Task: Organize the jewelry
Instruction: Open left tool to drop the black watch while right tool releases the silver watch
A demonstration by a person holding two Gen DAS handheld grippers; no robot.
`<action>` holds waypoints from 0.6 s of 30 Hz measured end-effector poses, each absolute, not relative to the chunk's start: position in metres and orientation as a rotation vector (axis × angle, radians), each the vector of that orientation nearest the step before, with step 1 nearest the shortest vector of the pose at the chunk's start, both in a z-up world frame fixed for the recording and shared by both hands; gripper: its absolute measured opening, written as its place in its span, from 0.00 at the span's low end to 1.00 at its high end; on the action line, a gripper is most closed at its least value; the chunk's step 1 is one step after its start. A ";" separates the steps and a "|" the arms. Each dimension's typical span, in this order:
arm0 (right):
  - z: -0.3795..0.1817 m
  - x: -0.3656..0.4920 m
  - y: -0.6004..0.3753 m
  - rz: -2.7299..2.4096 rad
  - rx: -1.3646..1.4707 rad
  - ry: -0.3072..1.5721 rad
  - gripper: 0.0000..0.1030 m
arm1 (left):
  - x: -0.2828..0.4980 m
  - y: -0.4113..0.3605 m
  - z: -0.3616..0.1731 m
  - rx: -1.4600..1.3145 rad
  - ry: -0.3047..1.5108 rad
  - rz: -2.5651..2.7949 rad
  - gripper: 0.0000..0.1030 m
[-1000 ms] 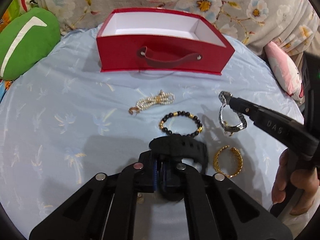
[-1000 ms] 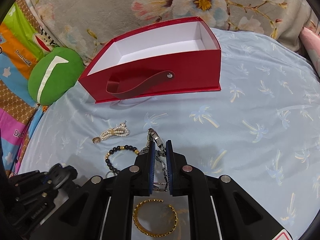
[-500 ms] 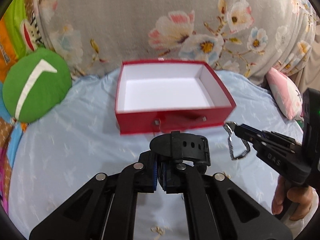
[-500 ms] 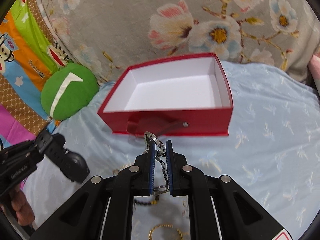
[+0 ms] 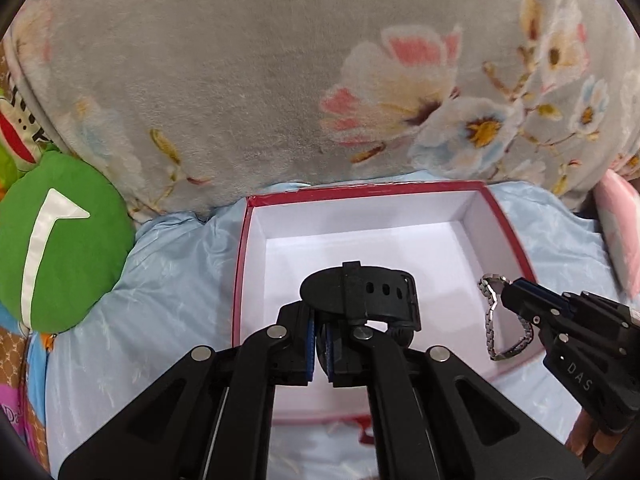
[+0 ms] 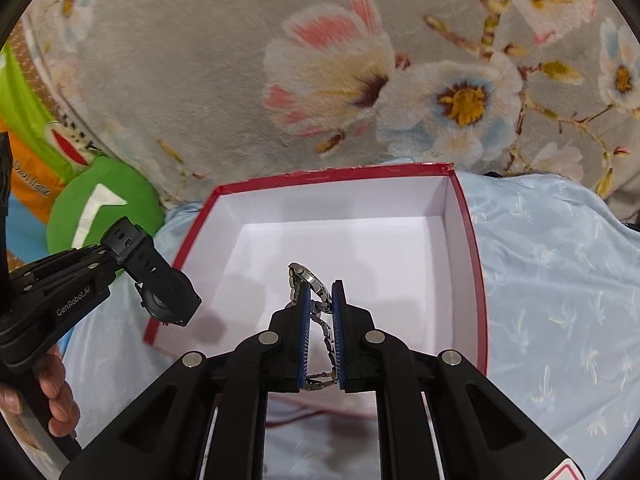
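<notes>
While both watches hang over the red box (image 5: pixel 516 240), neither has been set down. Left hand-held gripper (image 5: pixel 318 344) is clenched on the black watch (image 5: pixel 372 300), which sits above the box's white floor, toward its near wall. Right hand-held gripper (image 6: pixel 320 336) is clenched on the silver watch (image 6: pixel 308 280), pinching the metal band between the blue pads (image 6: pixel 302 332); the band's loop dangles below the jaws, above the box's interior, nearer the right wall as the left wrist view shows it. Box interior appears bare, though the near strip of its floor is hidden behind the gripper bodies, so this is not certain.

Risks noted, as judgement:
- Silver watch is held by a thin section of band; a slack link could slip through the pads and drop short of the near wall.
- Both tools converge on one box; the two could knock together over it, or a release could land one watch on the other and scratch it.
- Box rests on soft blue bedding (image 6: pixel 560 280); a jaw catching its rim could tip or shove it toward the floral blanket (image 6: pixel 240 60) behind.
</notes>
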State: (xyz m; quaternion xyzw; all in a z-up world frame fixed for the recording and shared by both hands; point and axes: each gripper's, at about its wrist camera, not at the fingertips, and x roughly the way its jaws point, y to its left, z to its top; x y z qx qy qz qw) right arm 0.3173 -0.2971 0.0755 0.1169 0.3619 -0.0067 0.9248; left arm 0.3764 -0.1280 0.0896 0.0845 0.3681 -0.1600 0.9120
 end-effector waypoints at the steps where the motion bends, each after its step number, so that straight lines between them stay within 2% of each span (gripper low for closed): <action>1: 0.070 0.329 -0.299 -0.008 0.241 0.765 0.10 | 0.386 -0.132 0.084 0.183 0.777 -0.329 0.07; 2: 0.062 0.340 -0.303 0.006 0.244 0.794 0.12 | 0.398 -0.136 0.078 0.189 0.807 -0.337 0.15; 3: 0.056 0.347 -0.306 0.011 0.247 0.810 0.12 | 0.409 -0.139 0.069 0.199 0.845 -0.320 0.39; 4: 0.051 0.353 -0.309 -0.011 0.248 0.810 0.15 | 0.416 -0.141 0.061 0.217 0.879 -0.292 0.52; 5: 0.047 0.356 -0.310 -0.036 0.240 0.812 0.23 | 0.422 -0.142 0.056 0.237 0.891 -0.270 0.61; 7: 0.045 0.358 -0.312 -0.059 0.227 0.801 0.32 | 0.425 -0.142 0.047 0.287 0.889 -0.224 0.63; 8: 0.046 0.356 -0.312 -0.064 0.227 0.792 0.35 | 0.425 -0.140 0.043 0.287 0.910 -0.228 0.67; 10: 0.048 0.351 -0.313 -0.065 0.223 0.774 0.36 | 0.420 -0.134 0.042 0.261 0.912 -0.248 0.68; 11: 0.049 0.347 -0.314 -0.064 0.222 0.767 0.38 | 0.417 -0.130 0.042 0.263 0.908 -0.234 0.75; 12: 0.051 0.344 -0.315 -0.061 0.226 0.762 0.41 | 0.414 -0.128 0.041 0.280 0.911 -0.199 0.91; 13: 0.051 0.339 -0.315 -0.059 0.234 0.757 0.46 | 0.411 -0.128 0.038 0.311 0.926 -0.158 0.96; 15: 0.051 0.331 -0.316 -0.058 0.238 0.757 0.47 | 0.405 -0.135 0.025 0.475 0.977 -0.107 0.95; 18: 0.050 0.320 -0.311 -0.057 0.204 0.762 0.47 | 0.396 -0.137 0.017 0.592 0.941 -0.050 0.95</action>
